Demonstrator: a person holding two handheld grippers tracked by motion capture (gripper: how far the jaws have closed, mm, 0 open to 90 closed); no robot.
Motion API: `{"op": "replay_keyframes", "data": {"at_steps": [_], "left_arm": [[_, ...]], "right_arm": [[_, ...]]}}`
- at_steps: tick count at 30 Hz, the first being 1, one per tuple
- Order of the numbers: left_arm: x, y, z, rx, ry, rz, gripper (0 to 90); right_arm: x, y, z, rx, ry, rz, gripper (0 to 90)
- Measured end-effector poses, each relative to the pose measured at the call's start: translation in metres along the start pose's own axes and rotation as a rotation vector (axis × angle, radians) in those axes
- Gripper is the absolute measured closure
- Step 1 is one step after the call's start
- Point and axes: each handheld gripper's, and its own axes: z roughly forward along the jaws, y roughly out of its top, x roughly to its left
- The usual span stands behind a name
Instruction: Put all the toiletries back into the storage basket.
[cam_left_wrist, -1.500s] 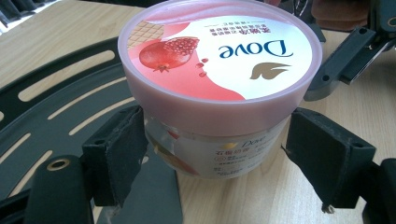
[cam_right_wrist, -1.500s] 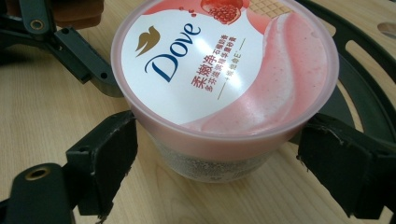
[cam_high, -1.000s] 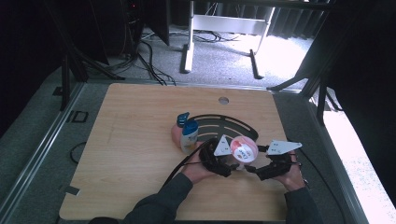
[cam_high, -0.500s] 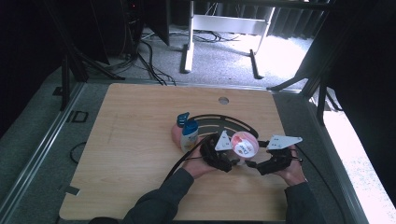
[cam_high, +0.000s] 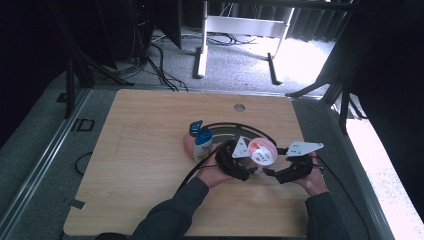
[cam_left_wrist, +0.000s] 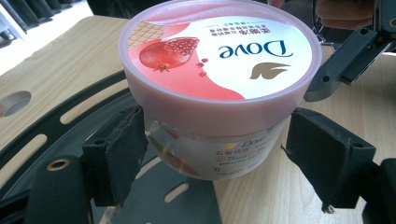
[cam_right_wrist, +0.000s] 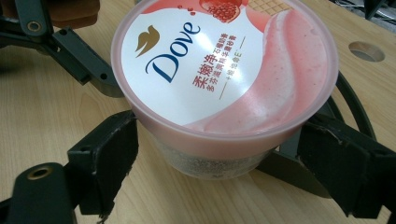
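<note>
High view: one pink tub (cam_high: 262, 151) sits on the surface (cam_high: 150, 175) between two claws, which have drawn nearer, so a grip seems close; two bottles (cam_high: 200, 142) lie beyond the left claw (cam_high: 248, 170). Left claw view: jaws apart, flanking the tub (cam_left_wrist: 219, 79). Right claw (cam_right_wrist: 224, 182) view: jaws apart, tub (cam_right_wrist: 224, 79) between them.

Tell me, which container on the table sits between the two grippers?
The pink-lidded Dove jar, flanked by both grippers' jaws. The blue-capped bottle stands apart, on its left in the high view.
</note>
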Motion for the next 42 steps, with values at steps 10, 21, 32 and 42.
{"op": "replay_keyframes", "data": {"at_steps": [10,21,32,42], "left_arm": [[0.006,0.001,0.002,-0.005,0.008,-0.025,20.6],[0.012,0.007,0.002,-0.003,0.024,-0.013,20.6],[0.016,0.008,0.007,0.000,0.023,-0.031,20.6],[0.021,0.009,0.014,0.014,0.043,-0.030,20.6]], "right_arm": [[-0.008,0.006,0.002,0.016,0.004,-0.007,12.8],[-0.014,0.015,0.003,0.026,-0.002,-0.021,12.9],[-0.020,0.016,0.004,0.036,-0.003,-0.020,12.9],[-0.030,0.016,0.009,0.050,0.000,-0.012,12.9]]}}
